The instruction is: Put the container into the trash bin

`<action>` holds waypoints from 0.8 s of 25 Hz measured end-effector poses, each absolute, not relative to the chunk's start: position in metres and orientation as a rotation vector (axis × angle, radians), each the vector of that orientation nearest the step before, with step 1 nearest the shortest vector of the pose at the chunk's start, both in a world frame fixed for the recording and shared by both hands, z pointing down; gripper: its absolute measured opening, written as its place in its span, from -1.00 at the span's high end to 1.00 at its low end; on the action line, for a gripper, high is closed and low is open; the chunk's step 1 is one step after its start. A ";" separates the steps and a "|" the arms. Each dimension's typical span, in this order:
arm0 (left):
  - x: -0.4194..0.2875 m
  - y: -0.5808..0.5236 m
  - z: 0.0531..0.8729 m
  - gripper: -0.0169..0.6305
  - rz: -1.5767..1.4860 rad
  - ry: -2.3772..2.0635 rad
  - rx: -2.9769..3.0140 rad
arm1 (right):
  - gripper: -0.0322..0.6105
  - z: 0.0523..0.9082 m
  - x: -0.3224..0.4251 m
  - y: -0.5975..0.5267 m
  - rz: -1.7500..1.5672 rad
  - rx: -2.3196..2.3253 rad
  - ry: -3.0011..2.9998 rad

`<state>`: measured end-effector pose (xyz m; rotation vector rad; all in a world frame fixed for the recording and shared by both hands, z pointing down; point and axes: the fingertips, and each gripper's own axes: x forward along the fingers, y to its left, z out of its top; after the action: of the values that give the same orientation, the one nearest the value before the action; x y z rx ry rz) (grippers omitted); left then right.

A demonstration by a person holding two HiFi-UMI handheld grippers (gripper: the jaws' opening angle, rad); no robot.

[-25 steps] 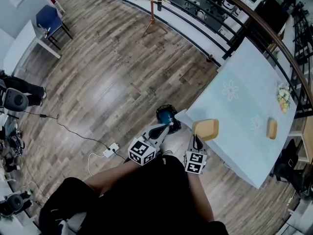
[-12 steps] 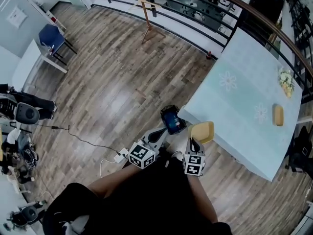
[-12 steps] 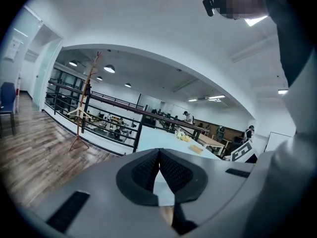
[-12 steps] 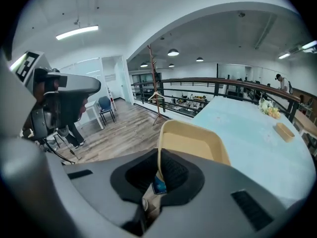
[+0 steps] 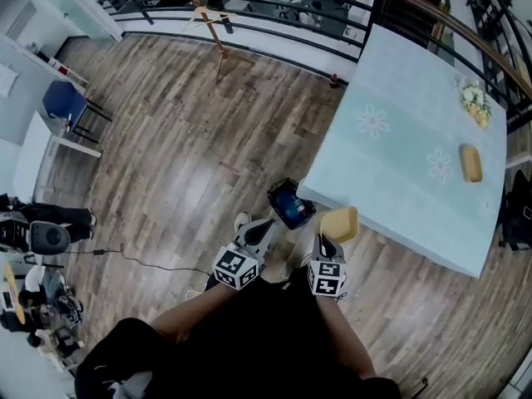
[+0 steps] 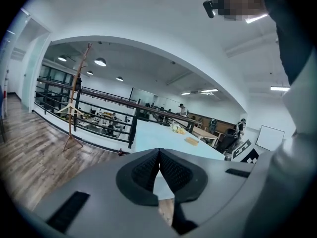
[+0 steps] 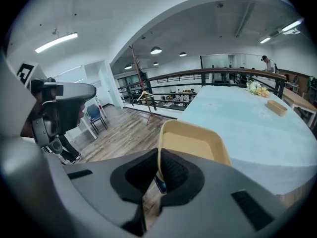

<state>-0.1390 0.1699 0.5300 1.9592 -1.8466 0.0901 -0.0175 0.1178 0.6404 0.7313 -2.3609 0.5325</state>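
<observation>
Right tongs [image 7: 159, 168]: clamped on the near rim of a shallow yellow plastic container [image 7: 194, 142], the rim wall standing on edge between the two black ribbed pads. Left tongs [image 6: 158, 158]: pressed together, pad faces meeting at the tips, nothing between them. In the head view both sets of tongs, left [image 5: 269, 224] and right [image 5: 324, 242], project forward from the person's body and lie side by side, apart from one another. The container [image 5: 339, 224] is held off the floor just beside the near corner of the long desk with a pale blue cloth [image 5: 399, 181], its open face tilted up and away from the person. A black trash bin with a blue liner [image 5: 291, 204] stands on the floor against that same desk corner, on the side toward the left tongs, with the container just beside it and not inside. At the far end of the desk are a bunch of pale flowers [image 5: 474, 100] and a small oblong tan object [image 5: 470, 163]. Wood-plank floor [image 5: 183, 140] lies to the left of the desk, and a black railing [image 5: 274, 11] runs beyond the desk's far end.
</observation>
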 end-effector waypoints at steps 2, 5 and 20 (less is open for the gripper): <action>-0.155 0.165 0.537 0.91 0.095 -1.791 1.991 | 0.77 0.652 -0.029 0.120 0.566 0.778 -2.327; -0.182 0.154 0.550 0.91 0.105 -1.710 2.055 | 0.77 0.675 -0.052 0.113 0.593 0.849 -2.273; -0.326 0.146 0.617 0.91 0.283 -1.293 2.264 | 0.77 0.759 -0.174 0.143 1.064 1.449 -1.899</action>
<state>-0.3265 0.1463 0.6173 2.2639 -1.2932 0.2831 -0.1737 0.1432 0.7590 1.4491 -1.8989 1.0641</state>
